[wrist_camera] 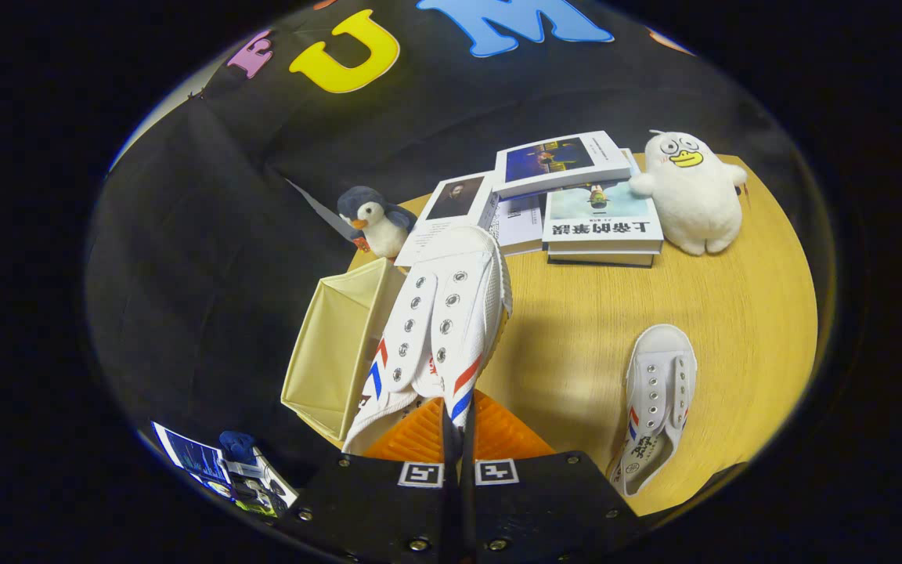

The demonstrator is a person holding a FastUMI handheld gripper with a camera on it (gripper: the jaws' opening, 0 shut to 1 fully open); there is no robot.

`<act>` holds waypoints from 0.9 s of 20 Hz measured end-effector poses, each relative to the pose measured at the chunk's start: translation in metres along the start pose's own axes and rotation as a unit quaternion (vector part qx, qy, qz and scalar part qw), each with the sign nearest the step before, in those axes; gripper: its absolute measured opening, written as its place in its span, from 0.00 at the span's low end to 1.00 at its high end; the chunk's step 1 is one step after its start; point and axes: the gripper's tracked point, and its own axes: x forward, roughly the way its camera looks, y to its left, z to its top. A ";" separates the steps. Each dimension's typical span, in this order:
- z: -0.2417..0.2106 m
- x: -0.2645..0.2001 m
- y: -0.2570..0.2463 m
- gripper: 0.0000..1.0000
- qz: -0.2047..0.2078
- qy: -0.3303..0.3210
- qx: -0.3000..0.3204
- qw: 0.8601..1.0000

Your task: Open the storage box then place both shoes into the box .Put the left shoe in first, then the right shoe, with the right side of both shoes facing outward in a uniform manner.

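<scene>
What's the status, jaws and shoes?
Gripper shut on held shoe, raised beside open storage box. Second shoe on table. Nothing blocking box.

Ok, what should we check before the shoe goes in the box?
1. Hand-held gripper shut on the held shoe: ok, the fingers pinch its heel end.
2. Storage box open: ok, its inside shows.
3. Shoe lined up over the box: not ok, it hangs beside the box's right rim.
4. Held shoe is the left one: cannot tell.
5. Second shoe waiting on the table: ok.
</scene>
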 end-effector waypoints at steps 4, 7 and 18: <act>0.010 0.000 0.034 0.00 0.011 0.008 -0.021 1.000; 0.013 0.005 0.061 0.00 0.016 0.017 -0.044 0.999; 0.006 0.063 0.164 0.01 0.076 0.071 -0.087 0.991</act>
